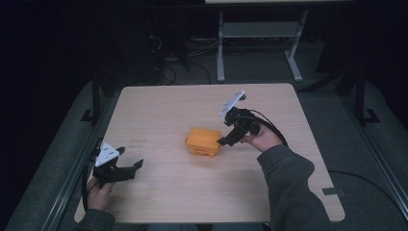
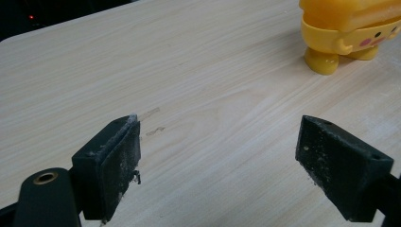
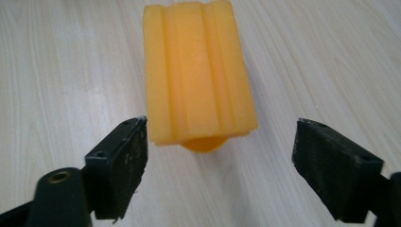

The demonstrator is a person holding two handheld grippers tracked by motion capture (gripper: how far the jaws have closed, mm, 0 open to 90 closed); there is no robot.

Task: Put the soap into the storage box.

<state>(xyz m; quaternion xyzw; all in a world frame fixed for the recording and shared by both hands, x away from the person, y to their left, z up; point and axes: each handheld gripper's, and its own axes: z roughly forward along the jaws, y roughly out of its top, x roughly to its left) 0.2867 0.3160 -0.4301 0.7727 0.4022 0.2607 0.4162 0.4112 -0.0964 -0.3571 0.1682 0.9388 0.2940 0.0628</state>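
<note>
**Right gripper lines up on the yellow toy**

Nearest the person, the left gripper hovers over the near-left part of the bench, jaws spread wide with nothing between them. In its own view the bare wood lies ahead, and the yellow toy figure stands well apart at the upper right, cut off by the frame edge so that just its stubby feet, a pink cheek and the underside of its ridged top show.

Farther in, near the middle of the bench, the toy rests alone. The right gripper has its jaws just beside the toy's right side, released and wide. Its view looks along the toy's ribbed orange top, which sits ahead of the gap between the jaws and slightly left of centre.

The step in hand looks like the approach to a grasp. The next move probably calls for easing forward until the jaws straddle the body, then closing squarely on its flanks.

The toy's face is hidden from the right gripper view, and whether either jaw tip brushes it I cannot tell.
</note>
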